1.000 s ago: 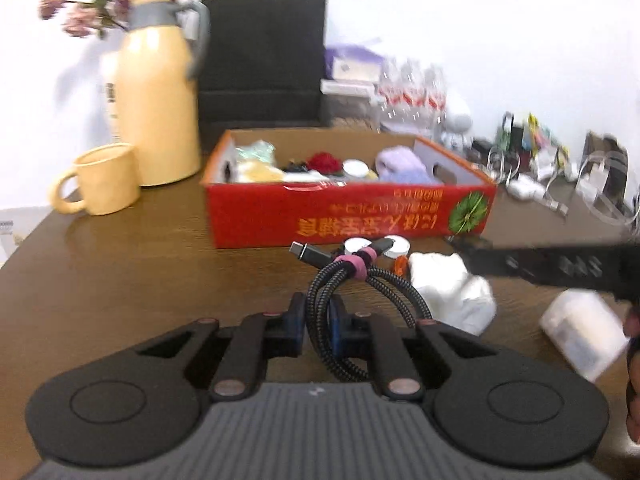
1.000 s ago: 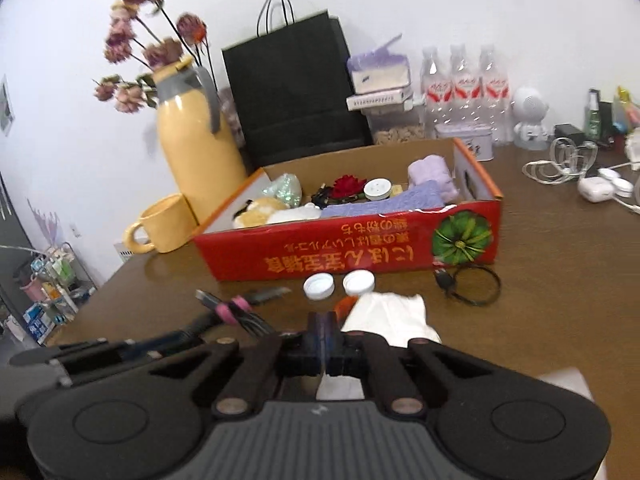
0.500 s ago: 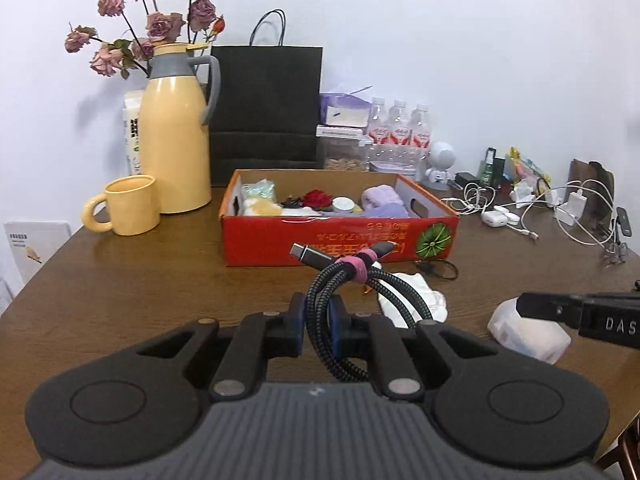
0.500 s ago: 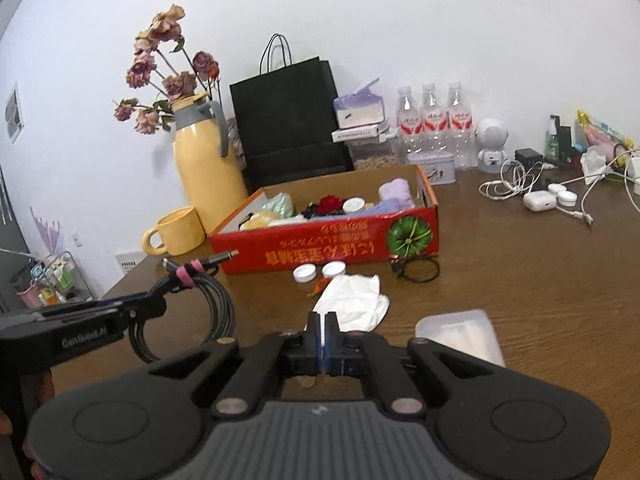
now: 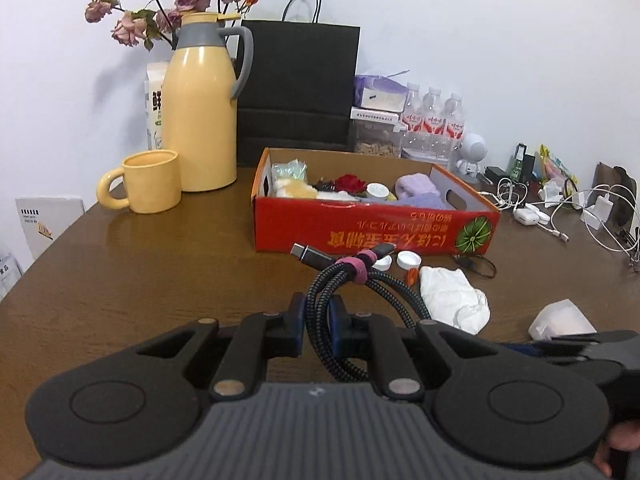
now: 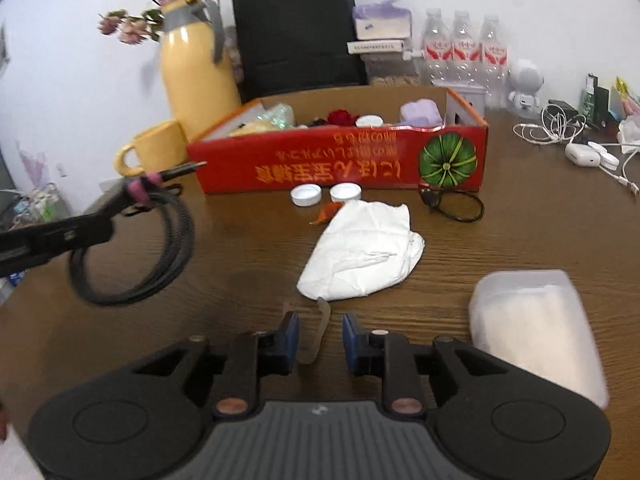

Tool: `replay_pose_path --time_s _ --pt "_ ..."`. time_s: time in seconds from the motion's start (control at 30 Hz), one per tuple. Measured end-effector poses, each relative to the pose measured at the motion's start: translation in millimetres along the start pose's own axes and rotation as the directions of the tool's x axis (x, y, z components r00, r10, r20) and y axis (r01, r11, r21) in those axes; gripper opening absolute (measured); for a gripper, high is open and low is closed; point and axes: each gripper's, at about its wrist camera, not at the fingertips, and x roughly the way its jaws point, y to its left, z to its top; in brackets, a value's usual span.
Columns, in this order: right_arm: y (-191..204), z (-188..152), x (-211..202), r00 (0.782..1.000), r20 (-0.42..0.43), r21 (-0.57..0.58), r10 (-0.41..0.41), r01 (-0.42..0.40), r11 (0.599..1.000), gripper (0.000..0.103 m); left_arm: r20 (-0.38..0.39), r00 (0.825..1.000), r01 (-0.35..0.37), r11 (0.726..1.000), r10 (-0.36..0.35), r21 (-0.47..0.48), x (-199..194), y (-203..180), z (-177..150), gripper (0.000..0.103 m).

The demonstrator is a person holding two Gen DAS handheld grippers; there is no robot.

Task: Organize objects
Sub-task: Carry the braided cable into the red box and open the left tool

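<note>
Two claws differ: the left claw pinches the coiled cable, raised off the surface with the red box straight ahead; the right claw has just been opening, seemingly empty.

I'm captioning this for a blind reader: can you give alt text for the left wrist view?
The left tongs are shut on a coiled black braided cable bound with a pink tie, held above a brown table. Beyond sit an open red cardboard box of small items, a yellow mug and a yellow jug.
</note>
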Motion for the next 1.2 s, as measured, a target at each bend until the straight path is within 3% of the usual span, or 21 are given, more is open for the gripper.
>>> replay_pose_path --time_s 0.03,0.1,0.13,0.17,0.4,0.57,0.7,0.8,0.93,1.07,1.2 --pt "-0.3 -0.5 2.1 1.000 0.008 0.006 -0.012 0.012 1.000 0.022 0.000 1.000 -0.002 1.000 0.002 -0.002 -0.3 1.3 -0.7 0.013" --pt "2.3 -1.6 2.2 0.999 0.024 -0.005 -0.037 0.037 0.999 0.018 0.000 1.000 -0.006 1.000 0.006 -0.009 -1.3 3.6 -0.5 0.013" --pt "5.8 -2.2 1.1 0.999 0.019 -0.013 -0.031 0.031 0.999 0.005 0.001 1.000 -0.007 1.000 0.007 -0.010 -2.2 3.8 -0.8 0.013" --pt "10.1 -4.2 -0.2 1.000 0.014 -0.030 -0.023 0.023 0.999 0.002 0.003 1.000 -0.008 1.000 0.008 -0.012 -3.5 4.3 -1.3 0.013" --pt "21.4 -14.2 -43.9 0.996 0.085 -0.033 0.016 -0.013 0.999 0.001 0.017 1.000 -0.001 1.000 0.002 -0.013 -13.9 0.5 -1.0 0.013" --pt "15.2 -1.1 -78.7 0.984 0.179 -0.016 0.007 -0.004 1.000 0.001 0.043 0.999 0.012 1.000 -0.012 -0.006 -19.8 -0.9 1.9 0.013" --pt "10.1 14.5 -92.1 0.976 0.219 -0.026 0.009 -0.004 1.000 0.001 0.007 1.000 0.020 1.000 -0.020 -0.015 -3.3 0.0 4.0 0.013" --pt "5.5 40.4 -96.7 0.965 0.258 -0.064 0.035 -0.019 0.998 0.001 0.007 0.996 0.092 0.995 -0.092 -0.037 14.9 7.2 26.4 0.013" --pt "0.7 102.7 -81.4 0.949 0.309 -0.157 0.062 -0.013 0.987 0.001 0.011 0.988 0.153 0.988 -0.152 -0.026 56.5 14.4 76.2 0.013" --pt "0.6 173.6 -30.0 0.963 0.260 -0.235 0.072 -0.010 0.972 0.001 -0.040 0.985 0.168 0.986 -0.169 -0.016 121.5 21.9 133.0 0.013" --pt "2.3 230.6 41.1 0.983 0.178 -0.248 0.054 -0.008 0.969 0.001 -0.124 0.976 0.172 0.983 -0.180 -0.070 191.1 28.6 174.0 0.013"
